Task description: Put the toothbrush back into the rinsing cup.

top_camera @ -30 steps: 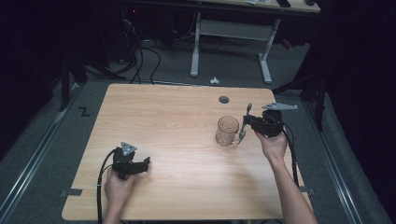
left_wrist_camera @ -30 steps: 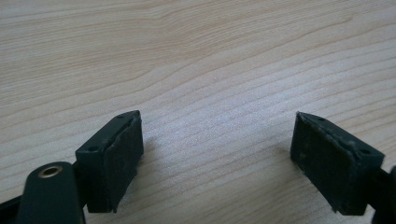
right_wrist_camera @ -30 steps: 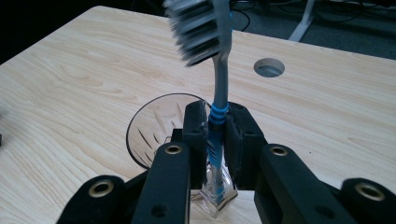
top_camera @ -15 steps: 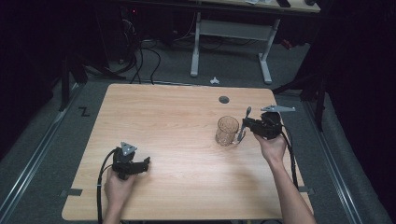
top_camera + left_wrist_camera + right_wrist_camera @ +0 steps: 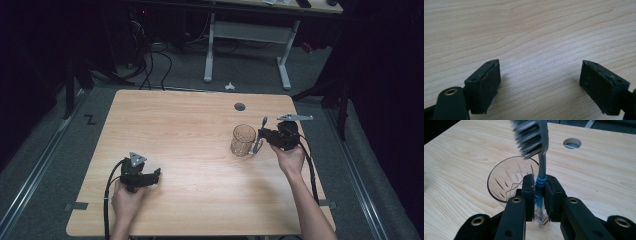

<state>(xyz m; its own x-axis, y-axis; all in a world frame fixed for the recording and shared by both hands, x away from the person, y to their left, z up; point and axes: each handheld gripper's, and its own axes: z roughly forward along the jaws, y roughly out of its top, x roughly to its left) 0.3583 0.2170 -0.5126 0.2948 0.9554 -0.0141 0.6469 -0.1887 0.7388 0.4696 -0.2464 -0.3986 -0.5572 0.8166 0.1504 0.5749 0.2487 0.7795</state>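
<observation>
As we are looking down from the high view, we are taking the glass [image 5: 243,140] as our landmark; it is standing upright on the table [image 5: 200,120], toward the far right part of the wooden top. Just right of the glass, the right gripper [image 5: 261,136] is hanging at the end of the person's right hand [image 5: 289,159], and it is holding a toothbrush [image 5: 260,136] upright beside the glass wall. In the right gripper view, we are seeing the jaws pressing together on the blue-ringed neck of the toothbrush [image 5: 540,185], with the bristle head rising above the rim of the glass [image 5: 506,182] and the handle's lower end reaching down beside its base. Whether the handle is touching the glass, we cannot tell. Beyond the glass, a round hole [image 5: 240,106] is sitting in the table [image 5: 599,170].

Well left of the glass and nearer the person, the left gripper [image 5: 156,175] is lying low over the table in the left hand [image 5: 127,197]. In the left gripper view, we are seeing its jaws standing wide apart over bare wood [image 5: 536,37], pinching nothing.
</observation>
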